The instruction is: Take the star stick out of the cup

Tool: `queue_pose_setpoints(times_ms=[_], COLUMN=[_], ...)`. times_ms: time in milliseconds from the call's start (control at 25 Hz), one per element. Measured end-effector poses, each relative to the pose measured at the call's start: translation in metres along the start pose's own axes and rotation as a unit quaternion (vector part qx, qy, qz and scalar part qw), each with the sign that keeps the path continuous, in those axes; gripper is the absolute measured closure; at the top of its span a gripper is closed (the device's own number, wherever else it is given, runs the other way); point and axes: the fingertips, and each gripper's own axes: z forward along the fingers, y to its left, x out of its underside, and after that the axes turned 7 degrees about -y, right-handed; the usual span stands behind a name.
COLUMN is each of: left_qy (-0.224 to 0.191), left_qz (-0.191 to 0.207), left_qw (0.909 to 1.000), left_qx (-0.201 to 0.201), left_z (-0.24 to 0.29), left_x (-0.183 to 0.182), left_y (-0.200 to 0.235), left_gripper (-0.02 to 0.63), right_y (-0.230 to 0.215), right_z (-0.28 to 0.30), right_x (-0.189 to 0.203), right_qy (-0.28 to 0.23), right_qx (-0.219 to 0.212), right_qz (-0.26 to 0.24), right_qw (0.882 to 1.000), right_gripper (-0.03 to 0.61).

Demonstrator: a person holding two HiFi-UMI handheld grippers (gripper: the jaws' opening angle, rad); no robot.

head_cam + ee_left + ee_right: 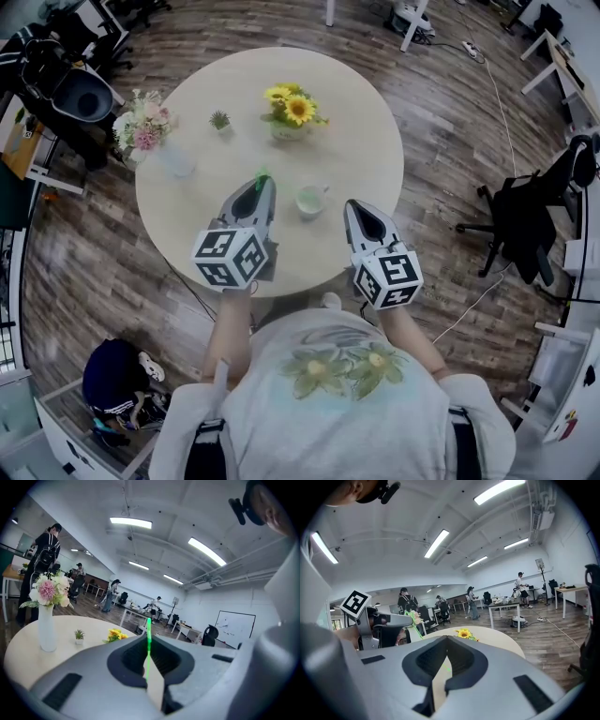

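Two grippers: both hang over the near side of the round beige table (187,234), one either side of the pale green handled cup (309,200).
Left gripper (263,184): its jaws are closed tight on the thin bright-green star stick (149,624), pinched low so that the shaft stands up past the tips.
Right gripper (446,640): its jaws are together with nothing gripped; it is probably parked at lower right as a spare.
Cup: sits at the centre of the head view, apart from both grippers; the stick looks clear of it.
Hidden: the star end can't be made out. The jaws cover the stick's lower end. The cup's inside is too small to read.
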Motion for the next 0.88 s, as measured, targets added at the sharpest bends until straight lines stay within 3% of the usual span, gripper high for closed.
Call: queue_pose_setpoints(times_ms=[480,880], left_qy=[-0.006,-0.006], left_qz=[0.042,0.106], left_qw=[0.999,0.9942], left_qx=[-0.015,-0.015], left_z=[-0.014,-0.018], left_x=[-0.005,-0.009], left_y=[-0.011,-0.025], left_gripper=[0.595,0.595], right_y=[0.004,0.014], right_z=[0.0,0.001], right_x=[-0.002,-0.001], right_qy=[-0.001,0.003], right_qx=[-0.016,-0.036], right_qz=[-0.001,-0.005], right_qw=[1.0,0.999], right_gripper=[0.563,0.563])
